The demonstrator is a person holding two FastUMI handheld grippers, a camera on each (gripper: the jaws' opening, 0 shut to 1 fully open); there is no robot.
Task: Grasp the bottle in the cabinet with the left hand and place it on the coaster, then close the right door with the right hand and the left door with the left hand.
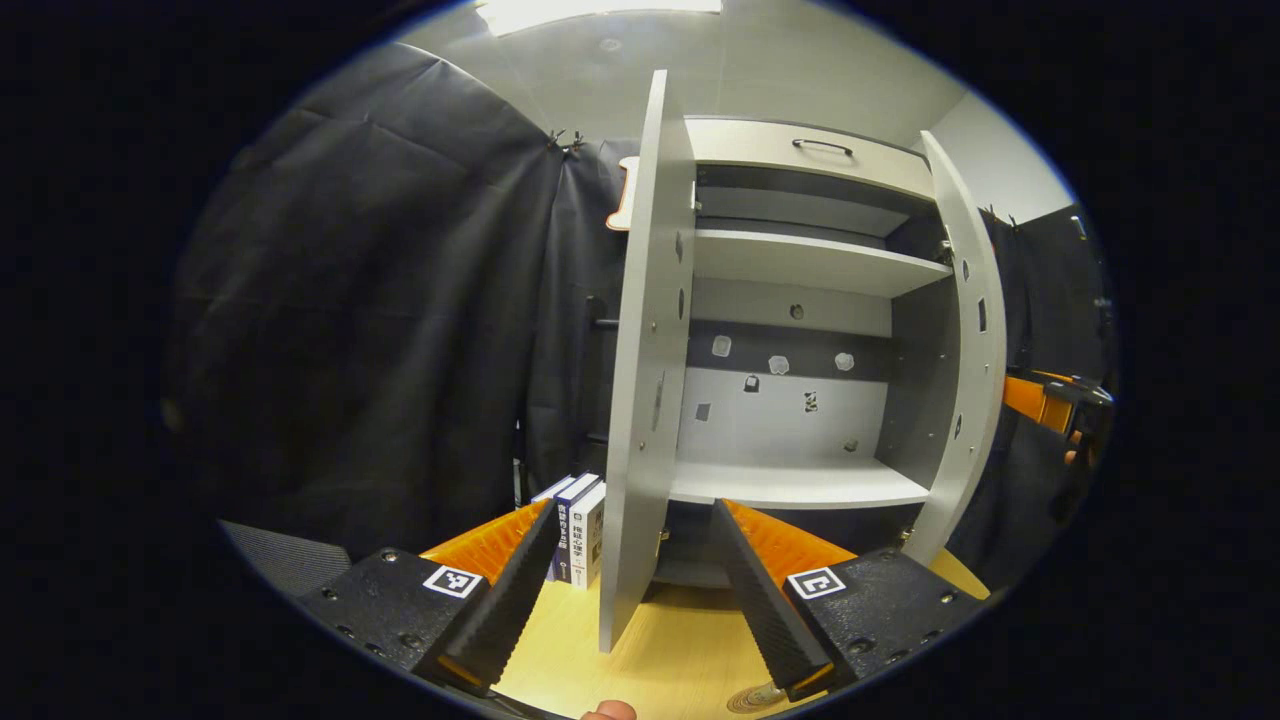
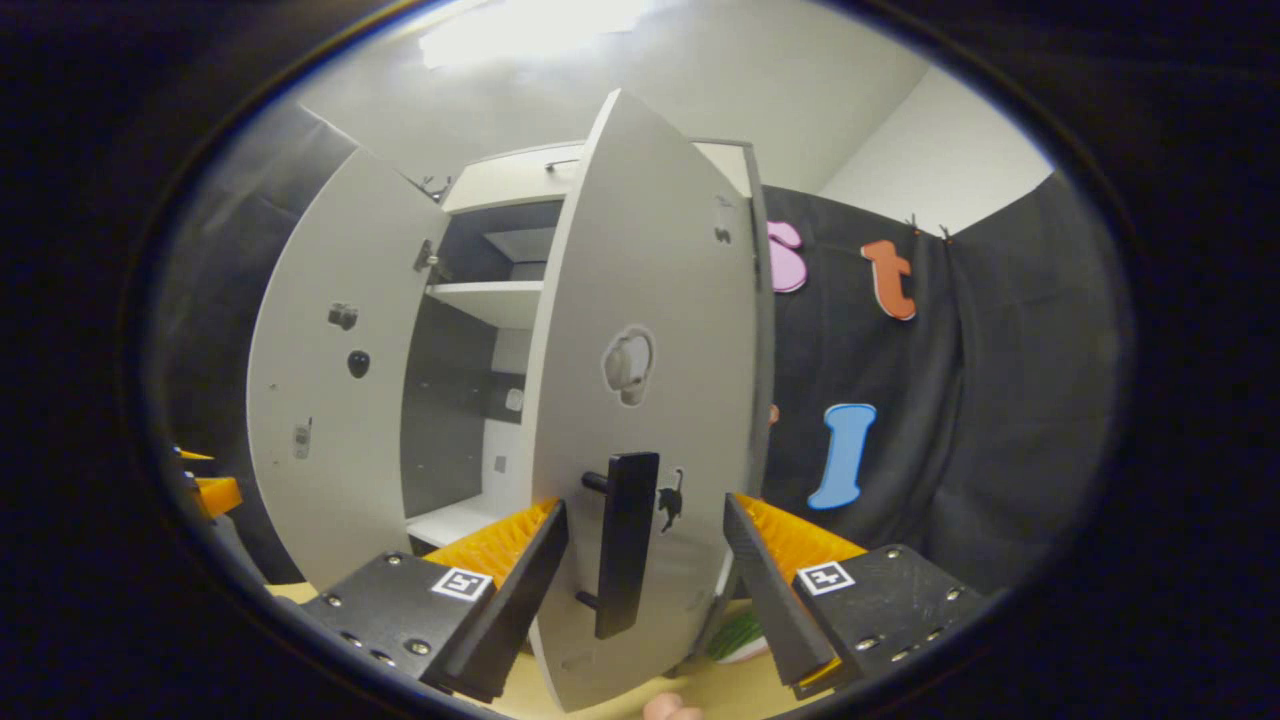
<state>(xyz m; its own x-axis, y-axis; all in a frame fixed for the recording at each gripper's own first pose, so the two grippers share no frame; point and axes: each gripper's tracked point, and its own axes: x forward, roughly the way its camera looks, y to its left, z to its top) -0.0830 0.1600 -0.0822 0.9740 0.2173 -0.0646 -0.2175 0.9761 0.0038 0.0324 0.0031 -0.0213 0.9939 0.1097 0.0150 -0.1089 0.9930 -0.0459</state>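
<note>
Left gripper (image 1: pixel 632 590) is sitting wide open, nothing held; its ribbed wedge fingers (image 1: pixel 510 590) are straddling the thin edge of the left door (image 1: pixel 640 400), a flat matte-grey panel standing edge-on, no contact visible. Under it, the table (image 1: pixel 680 650) is showing smooth pale wood grain, and a round ridged disc, probably the coaster (image 1: pixel 752 697), is peeking out at the bottom edge beside the right-hand finger; too cropped to be sure. Just left of the door, three books (image 1: pixel 578 530) are standing upright, spines out. Past the door, the cabinet (image 1: pixel 800 400) is standing open: grey laminate box, two flat shelves, small stickers on the back wall, a dark bar handle on the top panel. I cannot spot the bottle on either shelf. The right door (image 1: pixel 965 360) is hanging swung out on the far side, and the other gripper (image 1: pixel 1050 400) is showing beyond it as a blocky shape. Right gripper (image 2: pixel 645 590) is also spread wide and empty, fingers flanking the right door's (image 2: pixel 640 400) black rectangular bar handle (image 2: pixel 625 540) without touching it. That door is smooth grey with a few small stickers. Something green and white (image 2: pixel 740 635) is sitting low behind its bottom corner; cannot tell what it is. Farther in, the left door (image 2: pixel 330 380) is standing open, shelves visible between the two panels. Black wrinkled cloth (image 2: pixel 950 450) is hanging behind.
</note>
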